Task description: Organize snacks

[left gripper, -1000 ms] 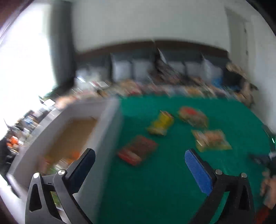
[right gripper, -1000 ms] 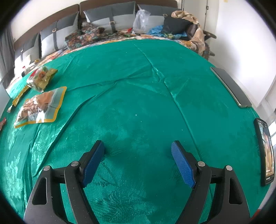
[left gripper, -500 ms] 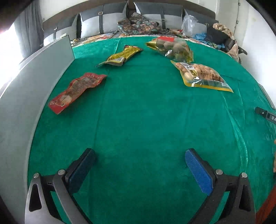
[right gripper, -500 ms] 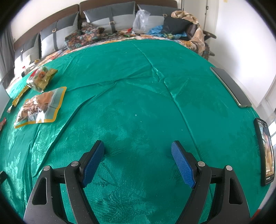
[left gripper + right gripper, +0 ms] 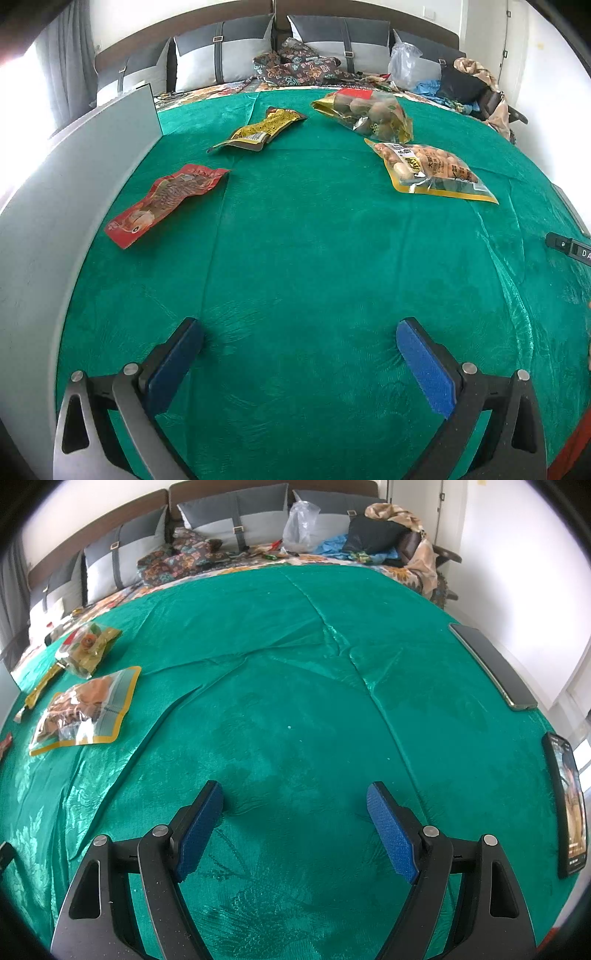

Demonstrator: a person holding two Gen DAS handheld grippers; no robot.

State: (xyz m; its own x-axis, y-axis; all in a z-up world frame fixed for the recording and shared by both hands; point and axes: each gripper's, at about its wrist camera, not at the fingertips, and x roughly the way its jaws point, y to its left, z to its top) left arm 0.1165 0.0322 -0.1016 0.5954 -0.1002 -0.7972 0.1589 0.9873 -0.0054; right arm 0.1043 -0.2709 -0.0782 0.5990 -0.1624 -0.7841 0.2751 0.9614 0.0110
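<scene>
**Snacks on green cloth, both grippers empty and waiting**

Snack packets lie scattered on the green embossed tablecloth (image 5: 314, 258), none of them gripped. The left gripper (image 5: 299, 354) hangs low over bare cloth near the front edge, its blue-padded jaws spread wide with nothing between them. The right gripper (image 5: 295, 812) is likewise released and empty above bare cloth, well apart from any packet.

By my reading, the step in hand is choosing and reaching for the next packet, presumably to go into the tall grey box wall (image 5: 74, 192) along the cloth's left edge; the box's inside is not visible.

The flat red foil packet (image 5: 166, 203) lies nearest that left edge, just beside the box. Its long axis runs diagonally, the near end pointing toward the front-left, the far end toward the back-right. The slim yellow foil packet (image 5: 258, 131) sits farther back on a similar slant. The clear bag of round brown snacks with gold trim (image 5: 369, 114) rests near the back edge, and the clear yellow-bordered pouch of nuts (image 5: 428, 170) lies just in front of it, toward the right.

The red packet looks the easiest next pick: the left gripper would need to move forward and left, then turn so the jaws close across the packet's narrow width. It lies flat, so the pads may slide over it.
</scene>
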